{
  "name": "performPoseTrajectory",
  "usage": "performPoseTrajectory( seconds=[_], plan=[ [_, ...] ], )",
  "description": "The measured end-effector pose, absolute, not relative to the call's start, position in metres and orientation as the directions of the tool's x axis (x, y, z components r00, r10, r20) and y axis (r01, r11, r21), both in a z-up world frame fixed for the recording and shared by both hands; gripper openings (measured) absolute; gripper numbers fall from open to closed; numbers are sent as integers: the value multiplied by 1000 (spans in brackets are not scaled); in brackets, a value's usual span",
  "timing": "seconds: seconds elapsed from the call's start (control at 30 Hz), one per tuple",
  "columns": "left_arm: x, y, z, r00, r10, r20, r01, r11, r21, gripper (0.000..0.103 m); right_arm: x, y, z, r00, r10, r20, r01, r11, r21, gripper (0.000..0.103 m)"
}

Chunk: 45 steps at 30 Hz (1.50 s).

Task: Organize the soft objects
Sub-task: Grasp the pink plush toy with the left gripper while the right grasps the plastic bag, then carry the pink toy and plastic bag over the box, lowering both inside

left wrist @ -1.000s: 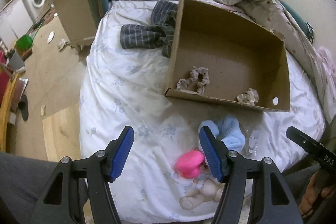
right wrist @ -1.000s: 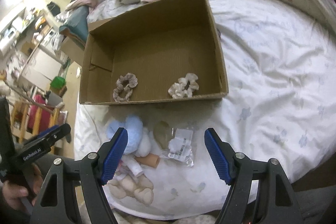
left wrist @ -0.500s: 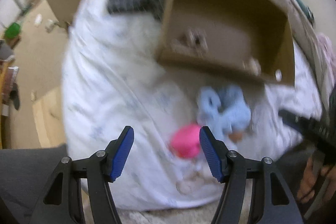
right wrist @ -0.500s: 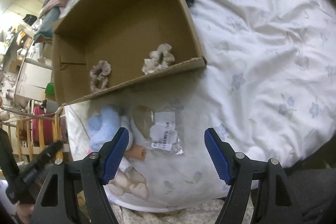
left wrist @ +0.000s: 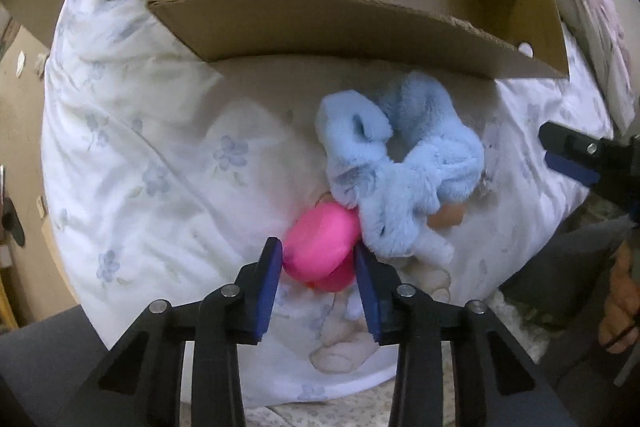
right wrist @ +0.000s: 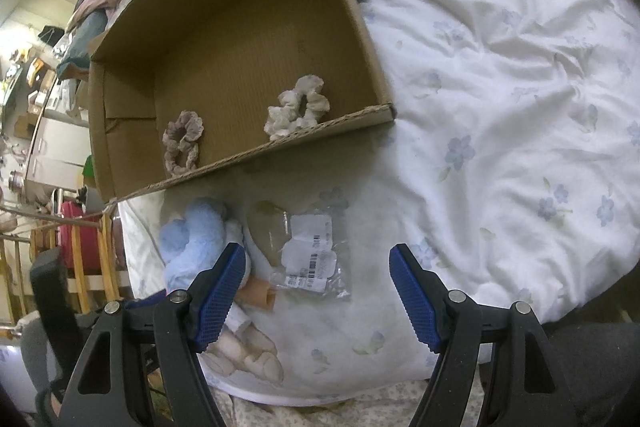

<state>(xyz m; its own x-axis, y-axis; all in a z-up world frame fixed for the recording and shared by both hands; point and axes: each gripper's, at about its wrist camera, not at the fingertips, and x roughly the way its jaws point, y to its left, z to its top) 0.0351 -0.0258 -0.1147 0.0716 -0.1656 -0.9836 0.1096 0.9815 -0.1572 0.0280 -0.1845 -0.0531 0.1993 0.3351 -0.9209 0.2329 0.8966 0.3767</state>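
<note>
Two blue-padded tools work over the flowered bed sheet (right wrist: 500, 75): the left tool (left wrist: 318, 281) is closing on a smooth, rounded pink toy (left wrist: 322, 245) lying beside a fluffy blue scrunchie (left wrist: 404, 163) below the cardboard box (left wrist: 320, 27), while the right tool (right wrist: 318, 293) hangs wide apart above a crinkly plastic packet (right wrist: 310, 251).

The left gripper (left wrist: 318, 271) is closing around a pink scrunchie (left wrist: 322, 241) beside a fluffy blue scrunchie (left wrist: 404, 163).

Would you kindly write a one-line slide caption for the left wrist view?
Left tongs closing around a pink scrunchie beside a fluffy blue scrunchie, before the cardboard box.
</note>
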Motion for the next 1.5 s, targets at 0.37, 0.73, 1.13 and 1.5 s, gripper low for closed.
performPoseTrajectory(
  seconds=[0.37,0.73,1.13,1.5],
  plan=[
    [35,12,-96,121,-158,-980,-23,987,-162,17,39,-167,-89,66,319,-946,219,920,325,59],
    [41,12,-91,153,-142,-978,-20,989,-146,17,45,-139,-100,52,282,-958,113,951,287,29],
    [37,20,-80,204,-127,-971,-45,989,-139,17,23,-162,-50,191,335,-923,102,928,358,13],
    [28,29,-63,263,-105,-959,-65,990,-126,17,14,-175,-12,329,360,-873,82,910,406,12]
  ],
)
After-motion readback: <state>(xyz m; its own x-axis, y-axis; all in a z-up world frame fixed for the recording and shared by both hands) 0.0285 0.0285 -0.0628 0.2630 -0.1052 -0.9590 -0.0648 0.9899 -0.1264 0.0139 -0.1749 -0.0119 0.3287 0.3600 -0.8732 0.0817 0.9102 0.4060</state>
